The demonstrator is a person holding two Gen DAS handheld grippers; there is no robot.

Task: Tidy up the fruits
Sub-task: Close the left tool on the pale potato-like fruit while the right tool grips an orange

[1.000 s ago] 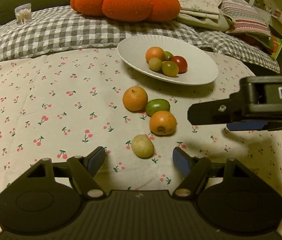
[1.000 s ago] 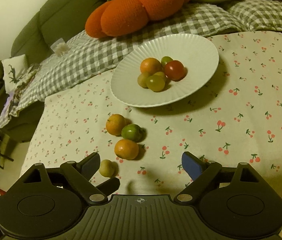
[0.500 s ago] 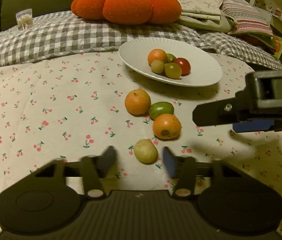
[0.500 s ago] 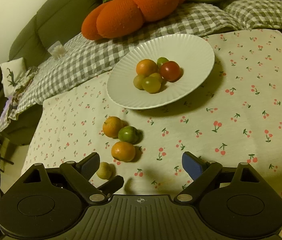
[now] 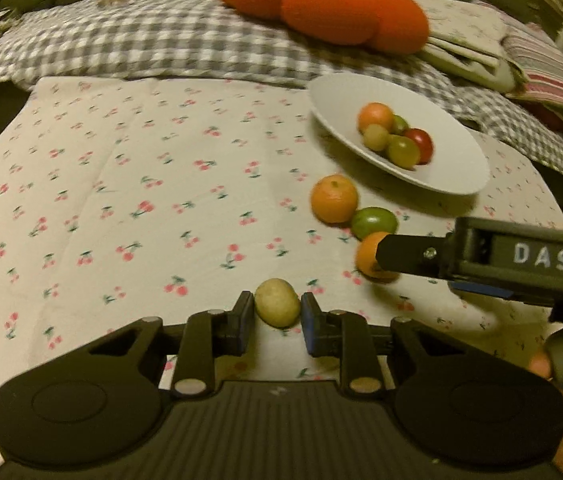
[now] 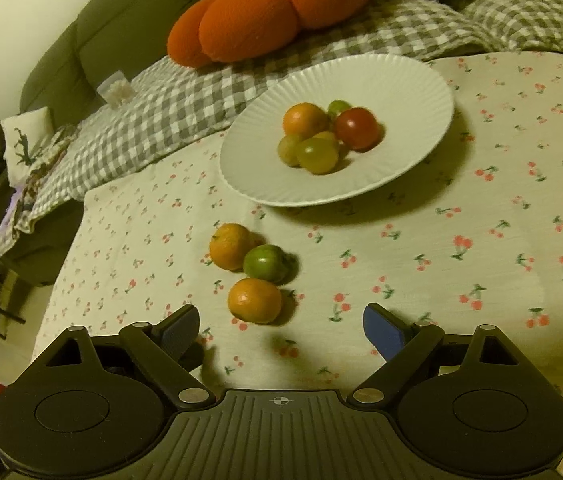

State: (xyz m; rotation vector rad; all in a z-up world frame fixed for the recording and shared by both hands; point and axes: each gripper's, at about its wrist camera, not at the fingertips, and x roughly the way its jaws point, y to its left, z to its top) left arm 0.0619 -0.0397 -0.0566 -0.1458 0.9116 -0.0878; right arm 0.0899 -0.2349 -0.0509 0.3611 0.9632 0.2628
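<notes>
The left gripper [image 5: 277, 314] has just closed its jaws on the pale yellow fruit [image 5: 277, 308], which sits on the cherry-print cloth [image 5: 121, 200] between the blue pads. Ahead and to its right lie two oranges and a green fruit [image 5: 373, 222], with the white plate [image 5: 453, 172] of fruit beyond. In the right wrist view, the right gripper [image 6: 281, 330] stands wide and empty; the nearest orange [image 6: 254, 300] lies just ahead, left of centre.

Ribbed matt white plate [image 6: 409, 92] on printed cotton tablecloth [image 6: 481, 208].
</notes>
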